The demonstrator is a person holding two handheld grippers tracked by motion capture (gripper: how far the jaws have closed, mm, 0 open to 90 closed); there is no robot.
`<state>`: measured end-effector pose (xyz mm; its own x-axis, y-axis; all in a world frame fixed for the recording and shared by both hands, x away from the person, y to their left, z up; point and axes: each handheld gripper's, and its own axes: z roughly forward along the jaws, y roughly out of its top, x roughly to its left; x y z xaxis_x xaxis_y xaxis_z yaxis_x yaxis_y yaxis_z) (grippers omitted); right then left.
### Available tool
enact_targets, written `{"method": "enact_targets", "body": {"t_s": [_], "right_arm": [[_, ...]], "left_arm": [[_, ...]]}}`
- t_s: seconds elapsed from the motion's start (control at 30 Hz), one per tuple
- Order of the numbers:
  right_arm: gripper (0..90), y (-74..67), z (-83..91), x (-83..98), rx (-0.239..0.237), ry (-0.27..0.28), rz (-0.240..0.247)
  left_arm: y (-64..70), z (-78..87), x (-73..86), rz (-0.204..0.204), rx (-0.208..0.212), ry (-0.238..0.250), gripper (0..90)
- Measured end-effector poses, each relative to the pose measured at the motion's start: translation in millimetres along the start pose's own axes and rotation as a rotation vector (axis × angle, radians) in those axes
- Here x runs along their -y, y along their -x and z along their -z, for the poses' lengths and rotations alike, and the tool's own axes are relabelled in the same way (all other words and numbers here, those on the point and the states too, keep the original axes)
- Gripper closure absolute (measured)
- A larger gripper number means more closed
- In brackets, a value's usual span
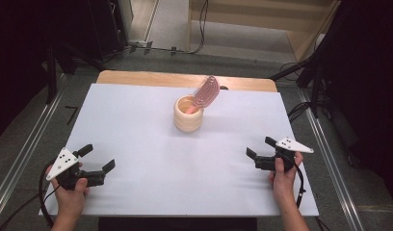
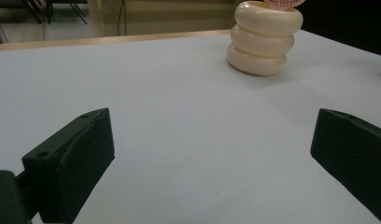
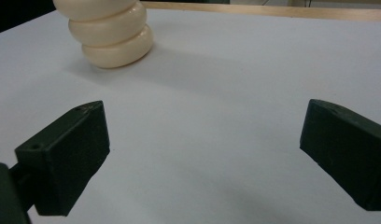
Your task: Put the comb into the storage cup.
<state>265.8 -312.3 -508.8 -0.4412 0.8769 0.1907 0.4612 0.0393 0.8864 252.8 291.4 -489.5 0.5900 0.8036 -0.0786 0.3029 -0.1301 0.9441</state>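
A cream ribbed cup (image 1: 188, 114) made of three stacked rings stands at the middle of the white table, toward the back. A pink hairbrush (image 1: 205, 93) leans out of it to the right, head up. The cup (image 2: 264, 39) is at the top right of the left gripper view and the cup (image 3: 109, 31) at the top left of the right gripper view. My left gripper (image 1: 98, 158) rests near the front left, open and holding nothing. My right gripper (image 1: 260, 147) sits at the front right, open too, with bare table between its jaws.
The white board (image 1: 137, 130) covers a wooden table whose edge (image 1: 151, 77) shows at the back. Cables and dark stands lie on the floor beyond and at both sides. Metal rails run along the table's left and right.
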Motion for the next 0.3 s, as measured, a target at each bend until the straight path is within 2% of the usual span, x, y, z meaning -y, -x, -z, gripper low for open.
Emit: {"method": "enact_targets", "body": {"t_s": [0.17,0.3], "right_arm": [[0.1,4.1,-0.7,2.2,-0.001,0.008,-0.018],[0.1,1.5,-2.1,2.8,0.005,0.005,-0.004]], "left_arm": [[0.8,-0.4,-0.2,-0.005,-0.001,-0.003,0.0],[1.3,-0.7,-0.2,-0.008,0.003,-0.004,0.0]]}}
